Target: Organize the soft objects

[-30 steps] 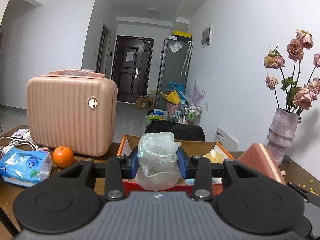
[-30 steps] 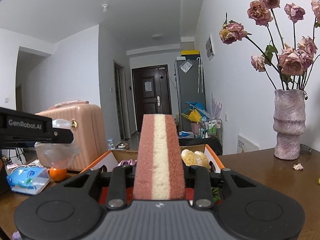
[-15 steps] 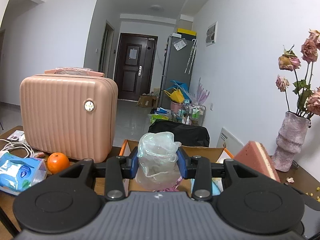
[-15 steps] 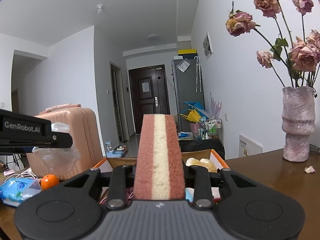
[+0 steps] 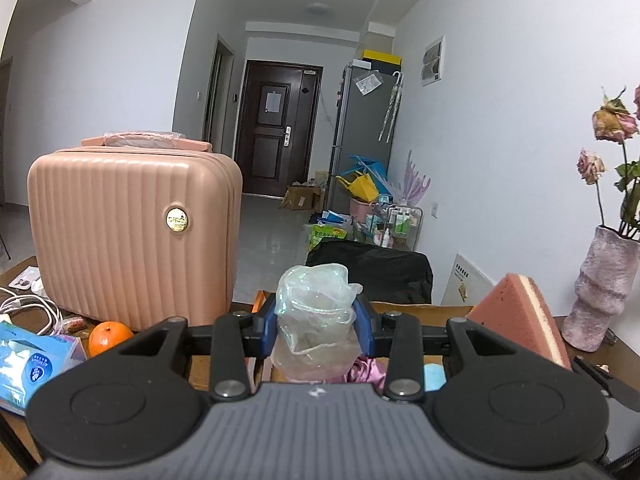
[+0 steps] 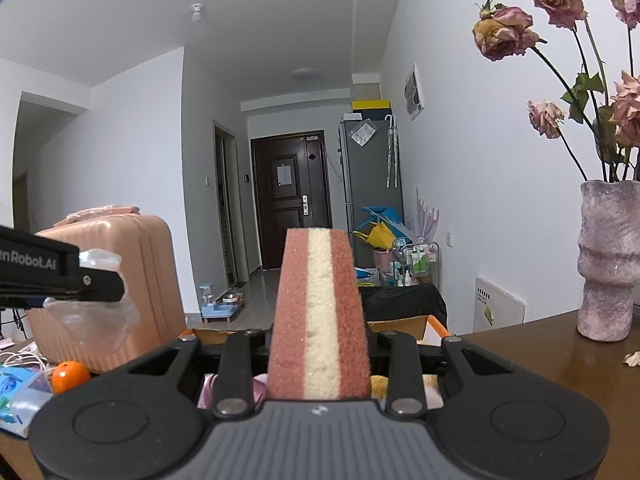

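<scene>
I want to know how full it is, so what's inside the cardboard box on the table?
Inside the brown cardboard box some shiny pink fabric and something light blue show. The grippers and their held items cover the rest.

So the right gripper [image 6: 318,344] is clamped on a pink sponge [image 6: 318,312] with a cream stripe down the middle, standing up on end between the fingers. Off at the left, the left gripper [image 6: 86,280] pinches a crumpled clear plastic bag [image 6: 100,324]. Behind it there's a pink ribbed suitcase [image 6: 120,276] near the table's [image 6: 540,344] left edge, with an orange [image 6: 70,376] right in front. A mottled vase [image 6: 608,260] of dried roses [image 6: 560,20] sits toward the right edge.
</scene>
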{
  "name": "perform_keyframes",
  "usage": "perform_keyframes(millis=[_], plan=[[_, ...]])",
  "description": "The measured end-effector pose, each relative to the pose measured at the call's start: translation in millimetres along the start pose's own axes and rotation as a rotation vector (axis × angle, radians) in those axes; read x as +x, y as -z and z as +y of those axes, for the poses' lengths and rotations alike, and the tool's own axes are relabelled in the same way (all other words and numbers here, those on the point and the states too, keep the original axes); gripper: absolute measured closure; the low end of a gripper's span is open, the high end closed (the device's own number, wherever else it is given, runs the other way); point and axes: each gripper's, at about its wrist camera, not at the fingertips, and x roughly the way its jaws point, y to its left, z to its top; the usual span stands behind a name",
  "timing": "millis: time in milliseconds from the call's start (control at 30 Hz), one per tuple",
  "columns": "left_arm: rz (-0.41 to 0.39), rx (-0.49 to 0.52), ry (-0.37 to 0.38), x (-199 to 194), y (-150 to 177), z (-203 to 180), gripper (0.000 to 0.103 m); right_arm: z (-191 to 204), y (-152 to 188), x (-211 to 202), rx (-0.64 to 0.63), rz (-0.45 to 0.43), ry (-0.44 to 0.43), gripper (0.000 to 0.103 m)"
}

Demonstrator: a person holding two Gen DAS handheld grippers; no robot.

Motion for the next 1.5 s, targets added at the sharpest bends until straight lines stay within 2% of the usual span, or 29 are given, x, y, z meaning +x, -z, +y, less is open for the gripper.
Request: perform_keyframes(millis=[467,900,1133,1500], plan=[[0.043,0.015,-0.044,39.3,-3.7,3.1,0.064,2.1,-6.7,31.2,-0.029,0.025,-0.015,0.073],[0.145,-0.002,-0.06,78.2,10.7,13.1,0.064,9.4,0.0,61.4,-0.036,0.112,-0.03,0.073],[0.179,0.012,-0.063,88.7,21.2,12.8,0.064,11.8,7.6,73.1,-0.023,0.166,-0.033,0.073],[0.217,0.036,-0.07,99.7,30.2,11.5,0.064,9.9,18.6,82.4,-0.024,0.201,-0.027,0.073]])
